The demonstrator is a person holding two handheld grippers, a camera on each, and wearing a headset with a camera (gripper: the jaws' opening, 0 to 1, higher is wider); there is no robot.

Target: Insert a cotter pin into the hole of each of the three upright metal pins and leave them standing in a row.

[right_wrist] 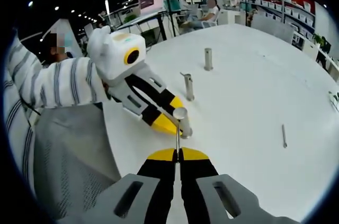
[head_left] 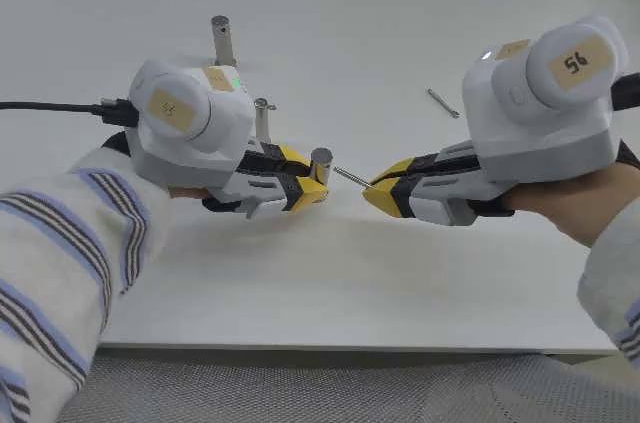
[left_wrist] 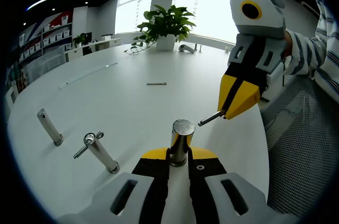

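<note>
Left gripper [head_left: 316, 186] jaws clamped an upright metal pin [head_left: 321, 160] near the front edge of the bench [head_left: 330, 288], right gripper [head_left: 374, 187] jaws pinched a cotter pin [head_left: 351, 177], tip just beside that pin's head.

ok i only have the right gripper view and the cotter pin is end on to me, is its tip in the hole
Observer: No. In the left gripper view the cotter pin has its tip short of the near metal pin, with bare table showing between them.
Operator: is the left gripper gripping that pin
Observer: Yes, the left gripper has its jaws shut on the pin's lower part, and the pin stands upright.
Operator: and the middle pin
Observer: The middle pin has a second cotter pin through its top, loop on one side.
</note>
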